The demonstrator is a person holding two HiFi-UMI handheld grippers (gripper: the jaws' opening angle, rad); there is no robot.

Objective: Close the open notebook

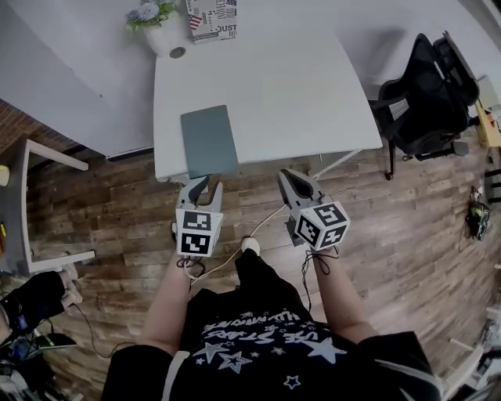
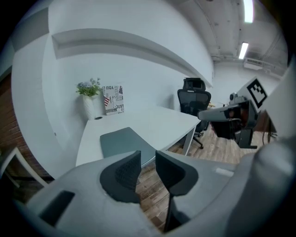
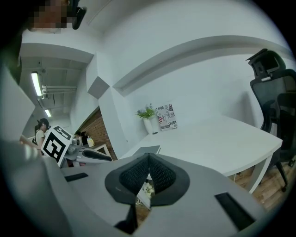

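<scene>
The notebook (image 1: 210,141) lies closed, a grey-green cover flat on the white table (image 1: 274,86) near its front left edge; it also shows in the left gripper view (image 2: 127,142). My left gripper (image 1: 211,184) hangs over the wooden floor just short of the table's front edge. Its jaws (image 2: 148,155) stand apart with nothing between them. My right gripper (image 1: 286,174) is level with it to the right, also off the table. Its fingertips (image 3: 149,157) meet and hold nothing. Neither gripper touches the notebook.
A white vase of flowers (image 1: 156,23) and a printed sign (image 1: 211,17) stand at the table's far left corner. A black office chair (image 1: 427,98) stands to the right of the table. A white frame (image 1: 31,196) stands on the floor at the left.
</scene>
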